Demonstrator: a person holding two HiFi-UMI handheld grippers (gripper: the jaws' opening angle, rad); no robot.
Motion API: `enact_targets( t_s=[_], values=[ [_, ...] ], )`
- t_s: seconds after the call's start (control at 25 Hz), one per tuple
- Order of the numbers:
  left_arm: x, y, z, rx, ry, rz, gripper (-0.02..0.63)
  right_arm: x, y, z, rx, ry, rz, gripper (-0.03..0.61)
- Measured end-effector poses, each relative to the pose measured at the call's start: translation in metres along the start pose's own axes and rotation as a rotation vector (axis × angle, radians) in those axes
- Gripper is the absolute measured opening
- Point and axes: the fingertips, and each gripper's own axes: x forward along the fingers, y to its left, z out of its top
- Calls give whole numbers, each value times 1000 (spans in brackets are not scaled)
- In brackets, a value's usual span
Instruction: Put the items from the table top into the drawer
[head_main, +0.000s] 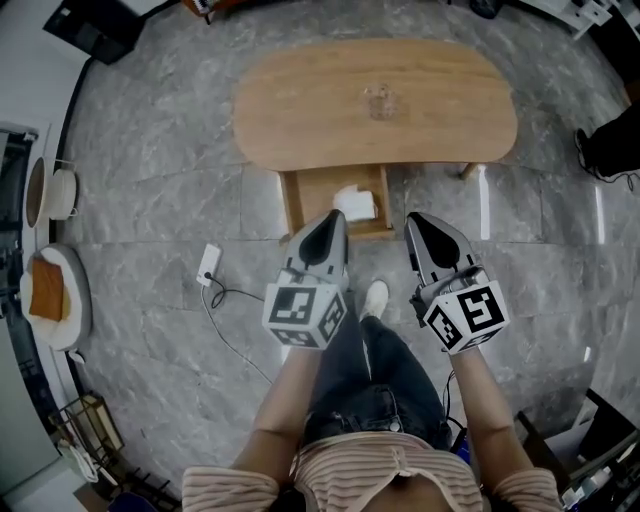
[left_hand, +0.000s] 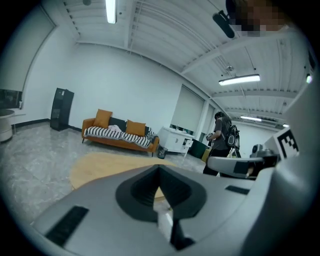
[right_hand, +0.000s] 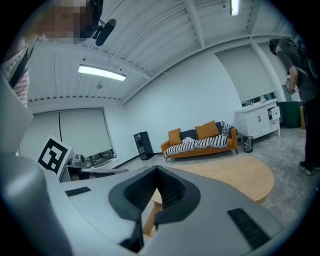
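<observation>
In the head view an oval wooden table (head_main: 300, 110) stands ahead of me. One small clear item (head_main: 378, 102), perhaps a glass, sits near its middle. The table's drawer (head_main: 312, 195) is pulled out toward me, with a white crumpled item (head_main: 356, 203) inside it. My left gripper (head_main: 337, 218) hangs over the drawer's front edge, jaws shut and empty. My right gripper (head_main: 417, 222) hovers just right of the drawer, also shut and empty. The left gripper (left_hand: 159, 169) and the right gripper (right_hand: 158, 172) each show closed jaws in their own views, with the table top (left_hand: 100, 165) (right_hand: 235, 175) beyond.
A white power strip (head_main: 208, 264) with its cable lies on the stone floor left of me. My white shoe (head_main: 375, 297) is below the drawer. A person (left_hand: 220, 137) stands beyond the table, near an orange sofa (left_hand: 120, 135). Shelving (head_main: 45, 290) lines the left wall.
</observation>
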Motion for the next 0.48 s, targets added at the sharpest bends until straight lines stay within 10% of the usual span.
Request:
enact_targets(
  t_s=[0.48],
  values=[
    [-40,-13,44,41,-66,-8,13,-25,30,54,-74,-87,20,8]
  ],
)
